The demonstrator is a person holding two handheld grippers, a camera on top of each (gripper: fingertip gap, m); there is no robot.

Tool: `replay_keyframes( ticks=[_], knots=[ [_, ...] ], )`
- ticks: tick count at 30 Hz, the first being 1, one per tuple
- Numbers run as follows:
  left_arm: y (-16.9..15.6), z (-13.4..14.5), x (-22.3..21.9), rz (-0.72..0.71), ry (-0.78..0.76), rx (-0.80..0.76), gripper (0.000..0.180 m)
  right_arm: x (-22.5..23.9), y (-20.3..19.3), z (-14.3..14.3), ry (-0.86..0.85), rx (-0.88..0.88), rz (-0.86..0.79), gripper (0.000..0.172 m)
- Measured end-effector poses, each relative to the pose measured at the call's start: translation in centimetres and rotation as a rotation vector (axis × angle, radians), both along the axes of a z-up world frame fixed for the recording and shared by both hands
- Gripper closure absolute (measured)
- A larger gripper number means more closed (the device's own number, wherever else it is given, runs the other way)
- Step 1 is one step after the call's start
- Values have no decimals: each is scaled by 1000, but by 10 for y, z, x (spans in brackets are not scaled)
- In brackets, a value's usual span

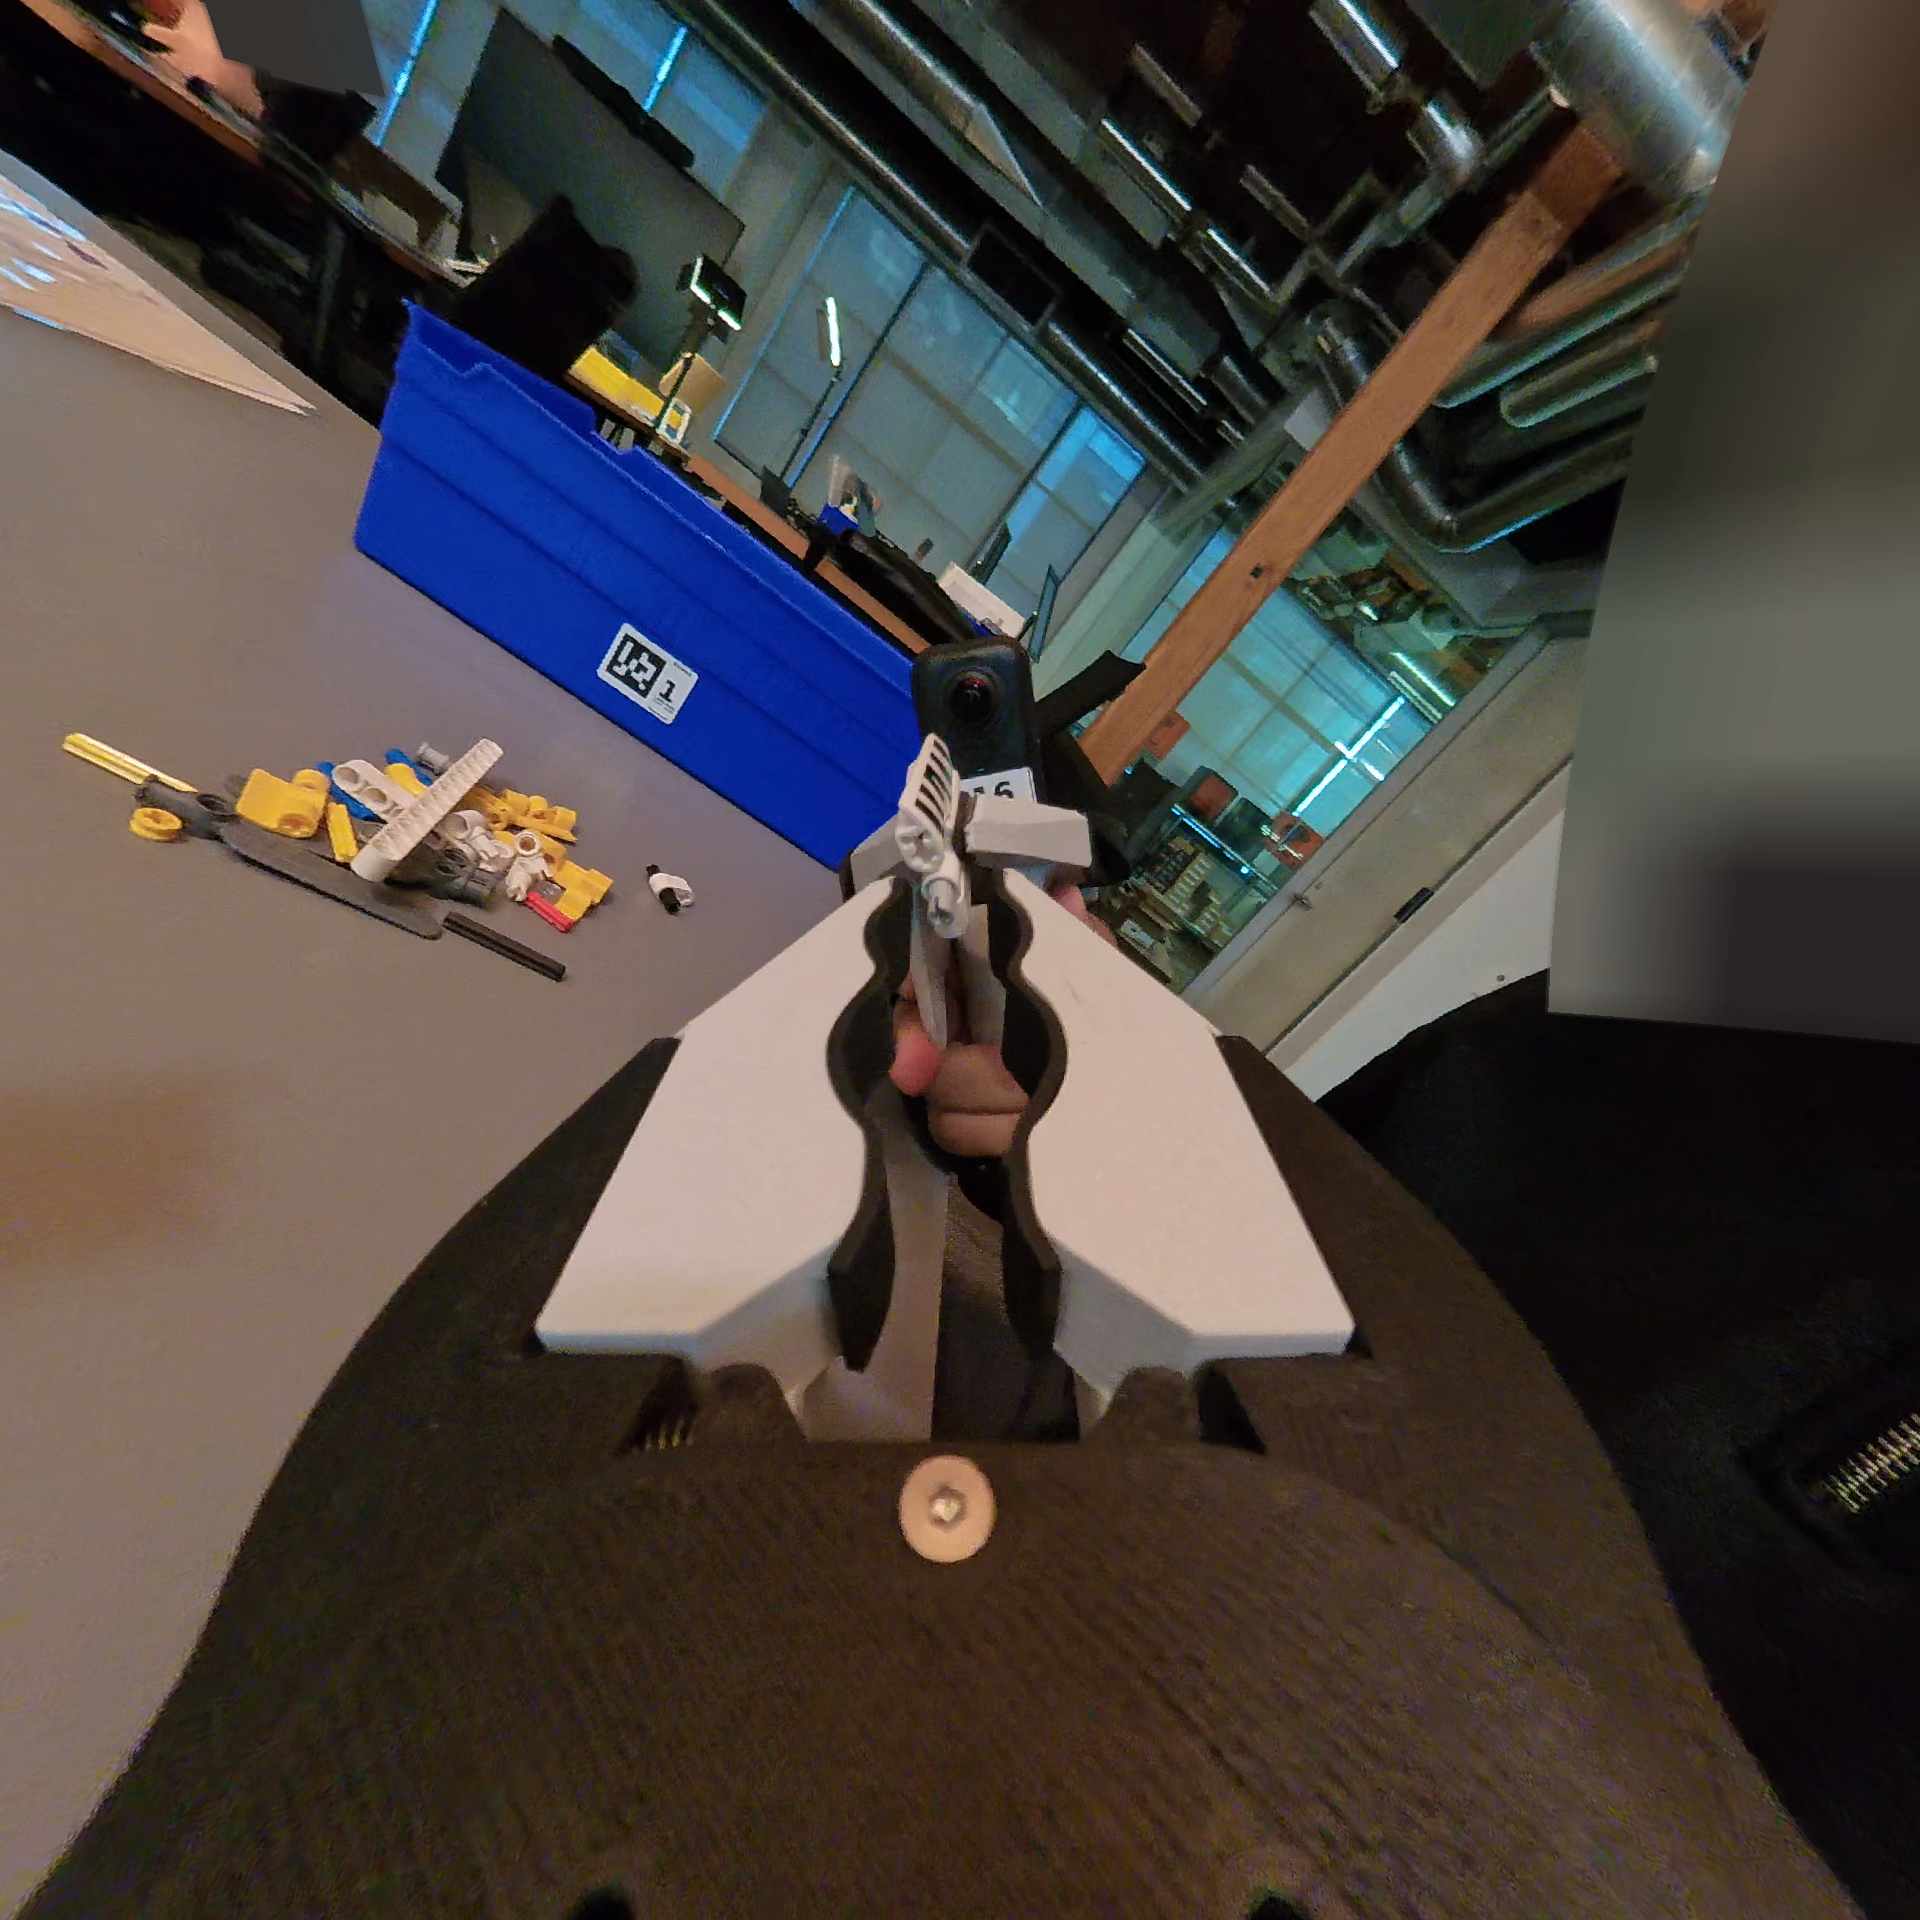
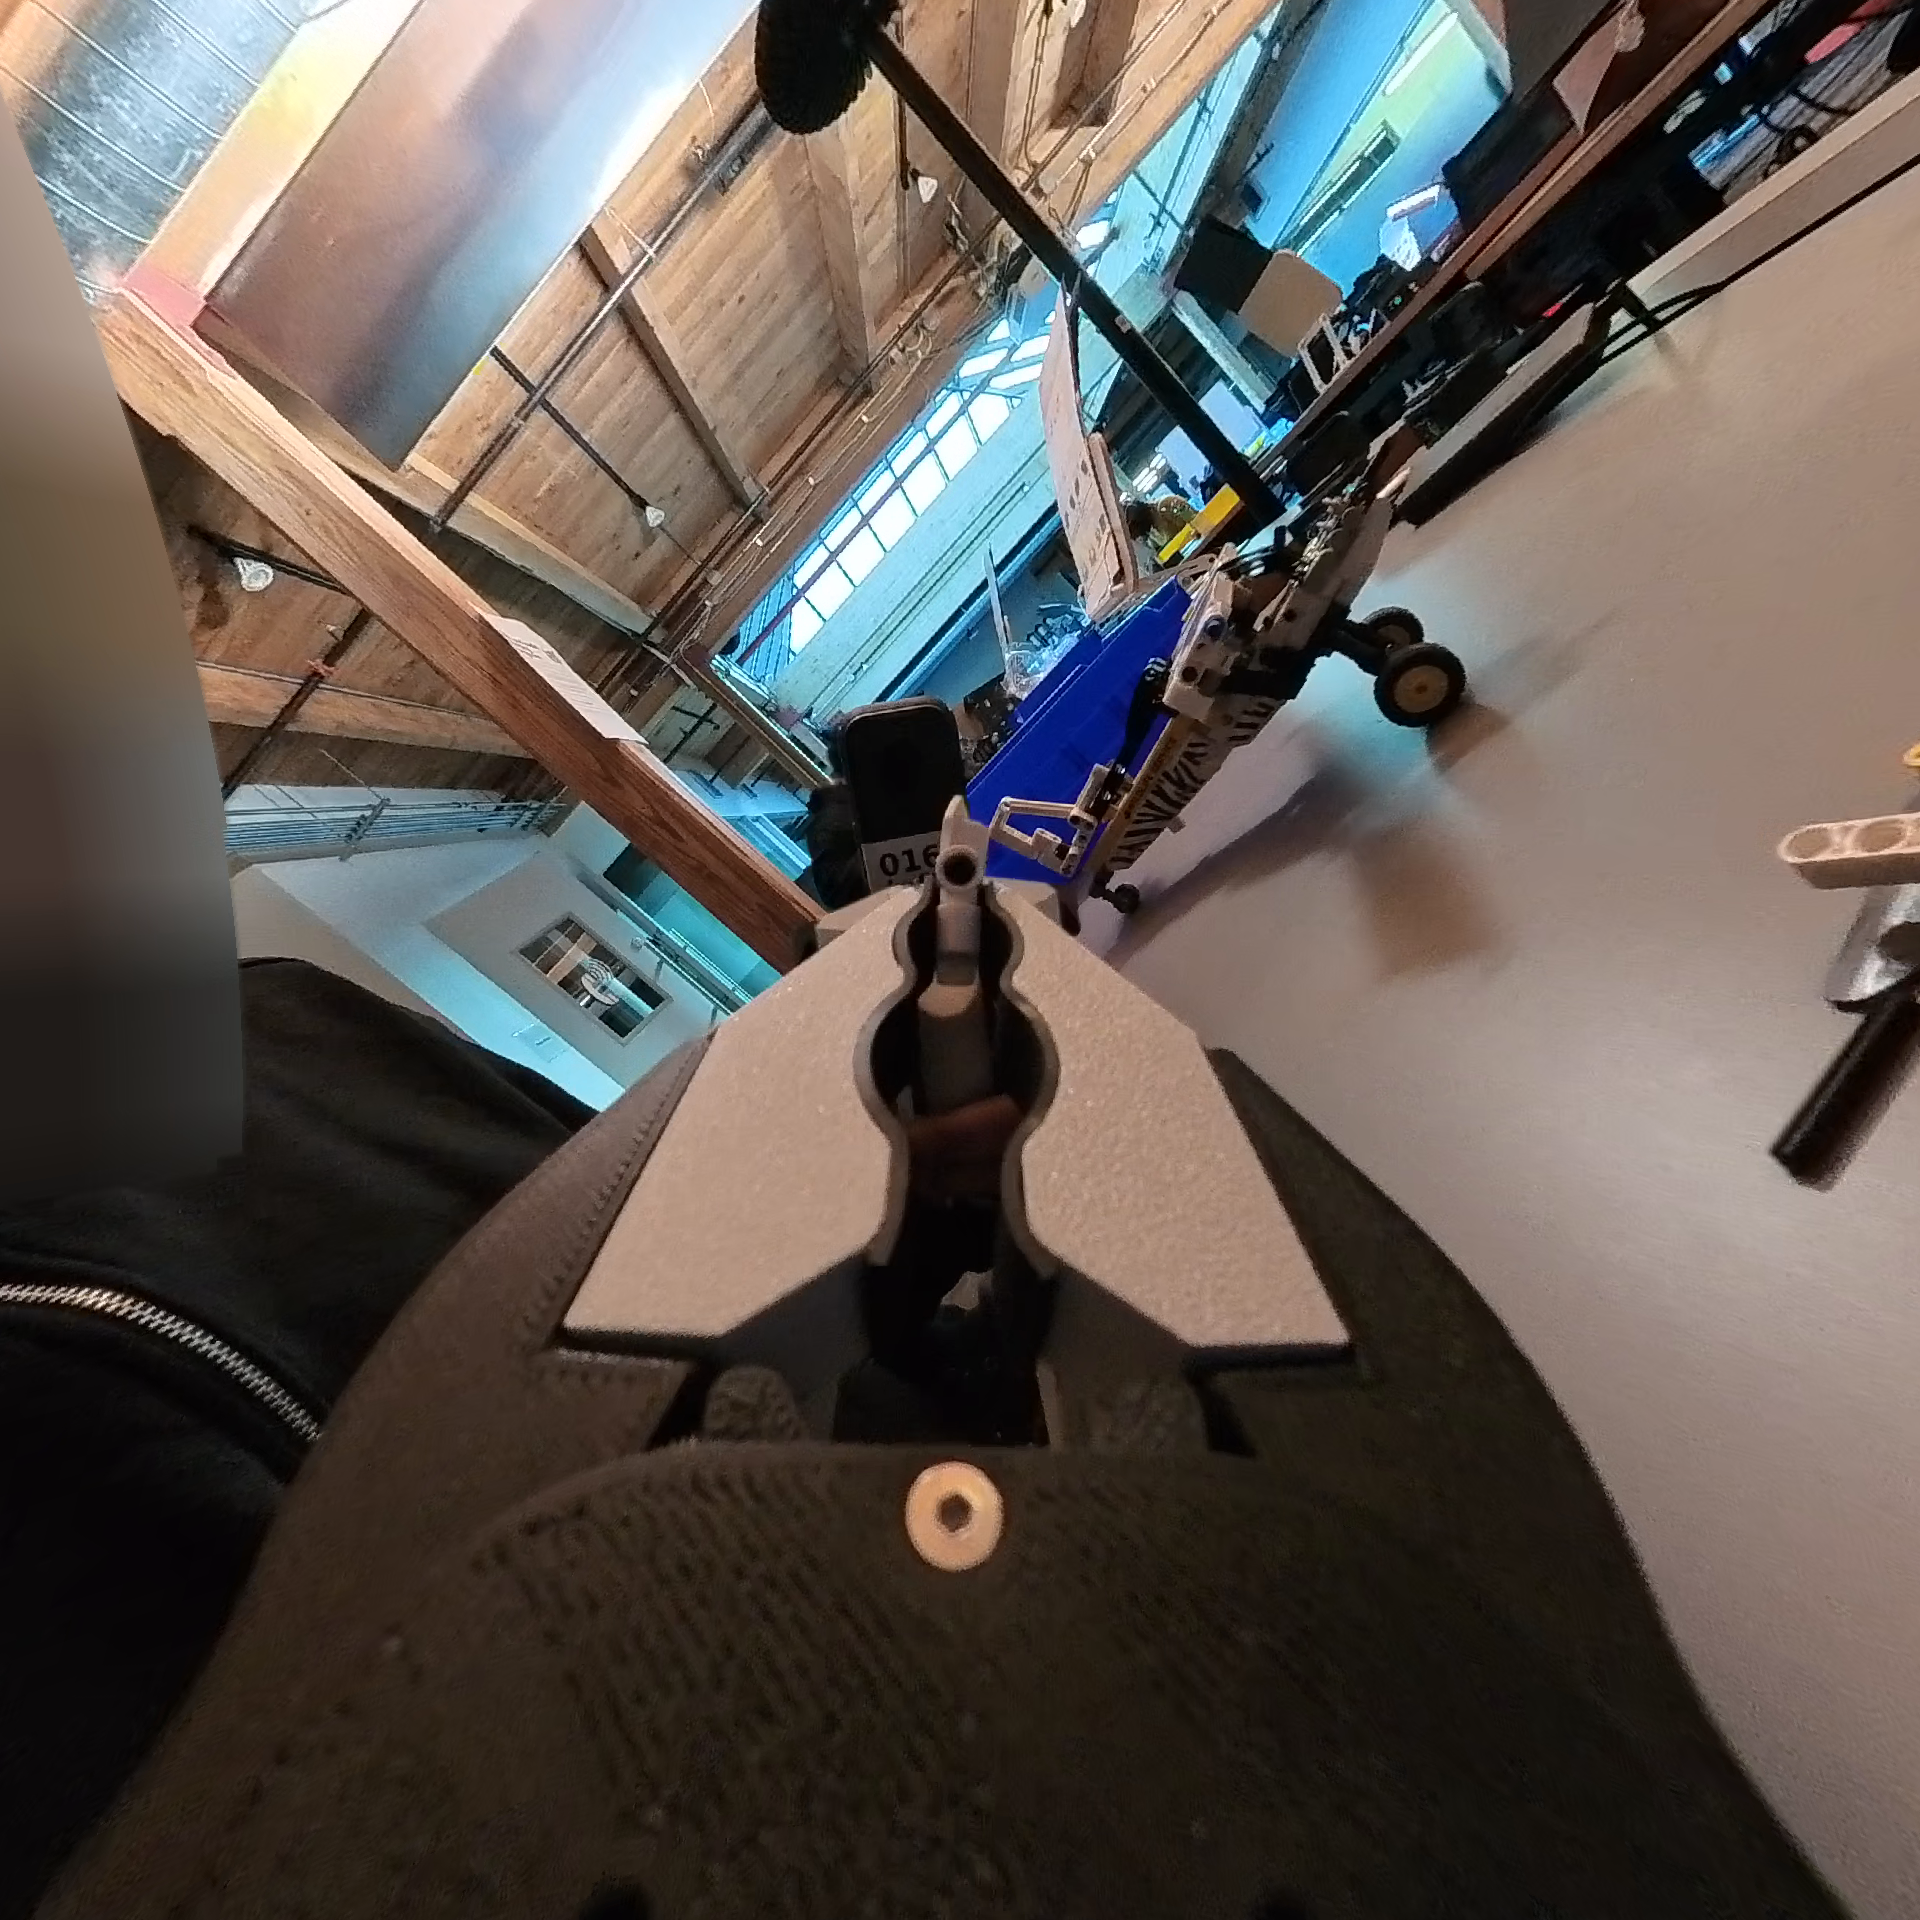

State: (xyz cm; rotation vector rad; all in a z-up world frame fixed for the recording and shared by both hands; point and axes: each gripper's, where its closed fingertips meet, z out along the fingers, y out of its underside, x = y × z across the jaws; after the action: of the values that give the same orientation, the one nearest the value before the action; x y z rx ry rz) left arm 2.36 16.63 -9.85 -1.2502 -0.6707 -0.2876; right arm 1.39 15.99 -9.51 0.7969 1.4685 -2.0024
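Note:
In the left wrist view my left gripper (image 1: 948, 894) points at the right gripper (image 1: 1023, 842) head on, above the grey table (image 1: 260, 1039). A light grey building-toy part (image 1: 928, 821), with a slatted grille, round connectors and a thin beam, stands between my left fingertips. The left jaws stand slightly apart and do not visibly press on it. In the right wrist view my right gripper (image 2: 958, 894) is shut on the same light grey part (image 2: 958, 868), whose round holed end sticks out past the tips. A hand (image 1: 966, 1101) shows behind the gap.
A blue bin (image 1: 623, 582) with a marker tag stands behind a pile of yellow, white and grey toy parts (image 1: 416, 821), a black rod (image 1: 509, 945) and a small white piece (image 1: 670, 888). A wheeled toy model (image 2: 1278, 644) stands by the bin (image 2: 1081, 727); a beam (image 2: 1860, 847) lies at the right. Left and right tips are no more than a few centimetres apart.

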Motion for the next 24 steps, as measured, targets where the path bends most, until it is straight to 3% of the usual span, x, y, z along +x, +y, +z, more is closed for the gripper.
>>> replay_keyframes(
  ticks=[4,6,14,24],
  knots=[
    [1,-1,-1,-3,-13,-1,177,0,1,1,-1,-15,2,166],
    [1,-2,-2,3,-21,3,178,-3,5,5,0,-49,-27,156],
    [-1,0,-3,14,-18,15,178,-3,4,3,6,-28,-29,168],
    [-1,1,-2,9,-25,35,169,4,-3,-1,1,-4,38,167]
  ],
)
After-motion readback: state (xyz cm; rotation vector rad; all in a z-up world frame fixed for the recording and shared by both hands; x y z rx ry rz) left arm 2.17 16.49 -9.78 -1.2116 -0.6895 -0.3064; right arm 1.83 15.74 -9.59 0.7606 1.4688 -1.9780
